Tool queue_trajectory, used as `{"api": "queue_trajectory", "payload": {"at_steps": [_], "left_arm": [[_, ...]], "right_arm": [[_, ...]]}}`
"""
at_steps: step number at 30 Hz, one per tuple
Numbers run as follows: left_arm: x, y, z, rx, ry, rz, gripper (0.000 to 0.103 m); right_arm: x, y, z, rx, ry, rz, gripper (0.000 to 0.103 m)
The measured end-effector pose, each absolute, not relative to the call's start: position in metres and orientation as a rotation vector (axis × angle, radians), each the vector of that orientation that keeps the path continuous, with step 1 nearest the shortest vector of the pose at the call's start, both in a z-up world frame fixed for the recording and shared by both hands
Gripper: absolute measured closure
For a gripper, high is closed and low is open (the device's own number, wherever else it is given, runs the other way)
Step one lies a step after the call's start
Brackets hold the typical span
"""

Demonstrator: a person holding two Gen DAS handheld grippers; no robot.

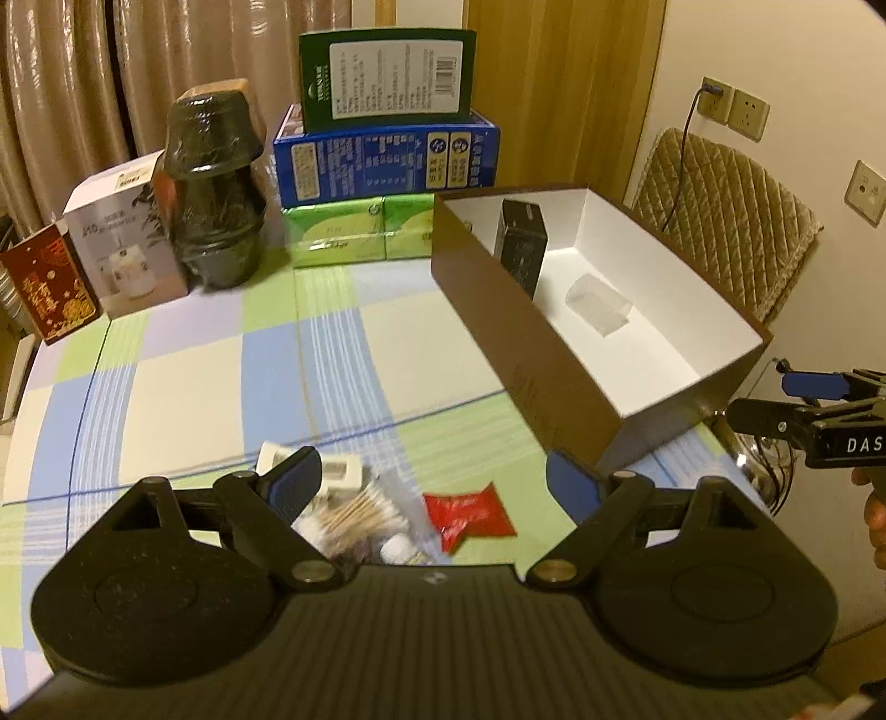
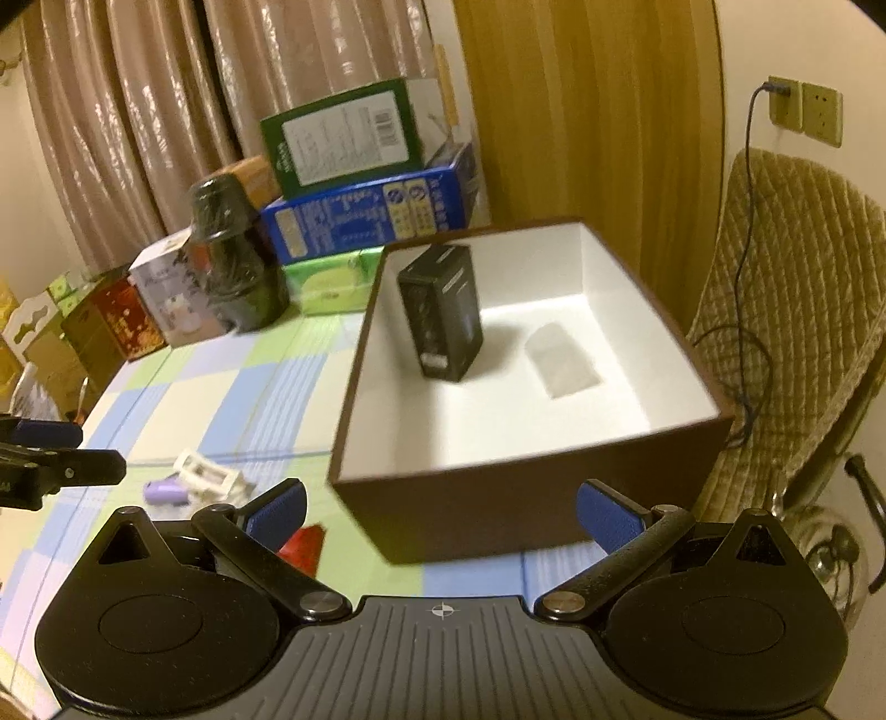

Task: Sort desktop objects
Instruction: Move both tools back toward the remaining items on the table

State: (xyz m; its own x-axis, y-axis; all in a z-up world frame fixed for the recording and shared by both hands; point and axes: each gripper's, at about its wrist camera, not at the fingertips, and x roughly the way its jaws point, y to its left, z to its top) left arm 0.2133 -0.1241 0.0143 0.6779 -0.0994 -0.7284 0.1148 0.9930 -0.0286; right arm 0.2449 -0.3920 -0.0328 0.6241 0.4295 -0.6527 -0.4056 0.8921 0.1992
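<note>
Currently left gripper (image 1: 434,484) spread wide, empty, over bag of wooden cotton swabs (image 1: 354,512) and red foil sachet (image 1: 469,515) at frame bottom. Right gripper (image 2: 440,512) likewise gaping, empty, facing brown white-lined cardboard box (image 2: 487,498) holding upright black carton (image 2: 441,319), centre frame.

Ahead of my grippers: beige curtains (image 1: 72,83), wooden panel (image 2: 587,105). To my right: cream wall (image 1: 775,50), sockets (image 2: 805,111) with cable plugged in, quilted chair (image 2: 797,310). Warm indoor light.
</note>
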Motion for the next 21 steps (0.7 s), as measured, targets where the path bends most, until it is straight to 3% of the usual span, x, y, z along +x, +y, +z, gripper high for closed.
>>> {"api": "queue_trajectory", "payload": {"at_steps": [21], "left_arm": [[0.167, -0.057, -0.006, -0.020, 0.897, -0.017, 0.017]], "right_arm": [[0.206, -0.319, -0.062, -0.030, 0.867, 0.619, 0.002]]}}
